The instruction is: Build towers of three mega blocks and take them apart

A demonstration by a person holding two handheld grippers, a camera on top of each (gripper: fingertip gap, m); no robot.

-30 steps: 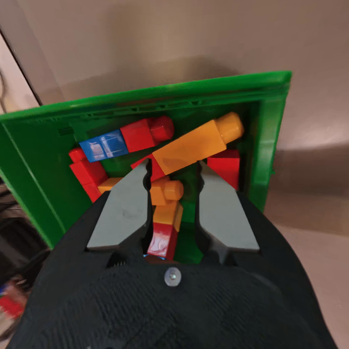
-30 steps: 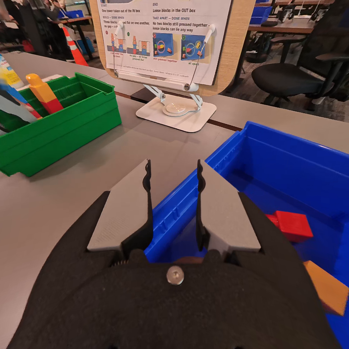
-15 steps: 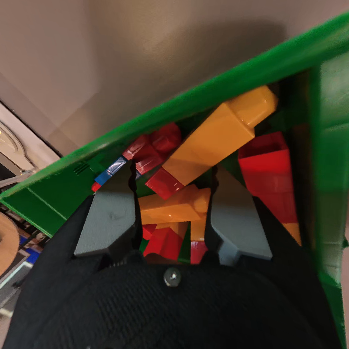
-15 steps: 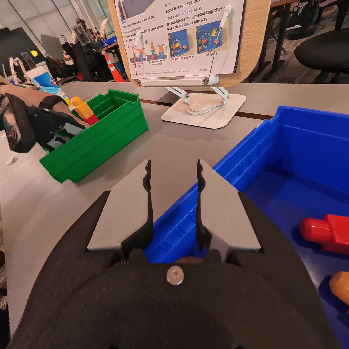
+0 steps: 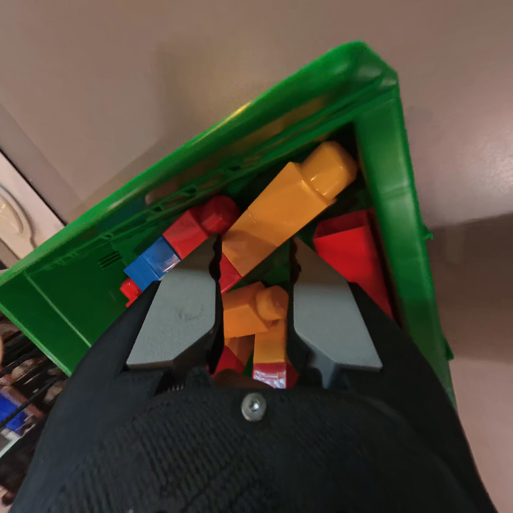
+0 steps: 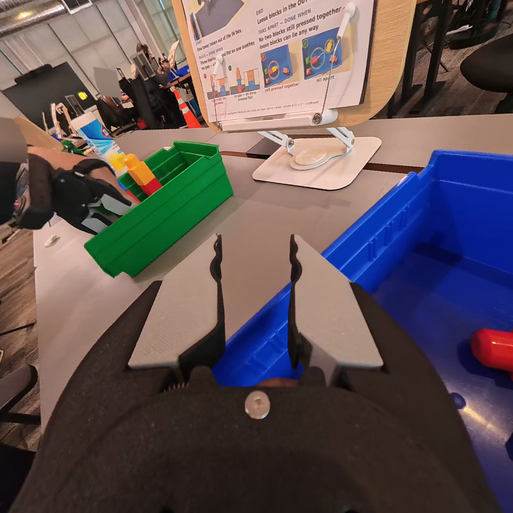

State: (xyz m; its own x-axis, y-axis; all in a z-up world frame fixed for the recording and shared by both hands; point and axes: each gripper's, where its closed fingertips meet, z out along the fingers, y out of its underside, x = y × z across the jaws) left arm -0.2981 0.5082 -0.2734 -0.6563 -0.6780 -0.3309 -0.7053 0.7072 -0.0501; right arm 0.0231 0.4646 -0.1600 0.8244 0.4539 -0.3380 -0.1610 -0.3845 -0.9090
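The green plastic bin (image 5: 388,194) lies crowded with toy blocks, its far wall and right wall close around the left gripper (image 5: 254,244), which reaches in over the near rim with little room to either side. A tower of two orange blocks on a red block (image 5: 280,219) leans diagonally toward the bin's far right corner; its lower end lies between the spread grey fingertips (image 5: 194,266), close by the left one, and whether either tip touches it cannot be told. A red-and-blue stack (image 5: 177,247) lies along the far wall, partly hidden behind the left finger, and more orange and red blocks (image 5: 249,311) below the jaws are cut off by the gripper's black body. The right gripper (image 6: 254,249) hovers with jaws apart and nothing between them over the near left rim of the blue plastic bin (image 6: 416,236), with open grey tabletop (image 6: 263,216) ahead. A red block (image 6: 494,349) inside is cut off at the picture's edge.
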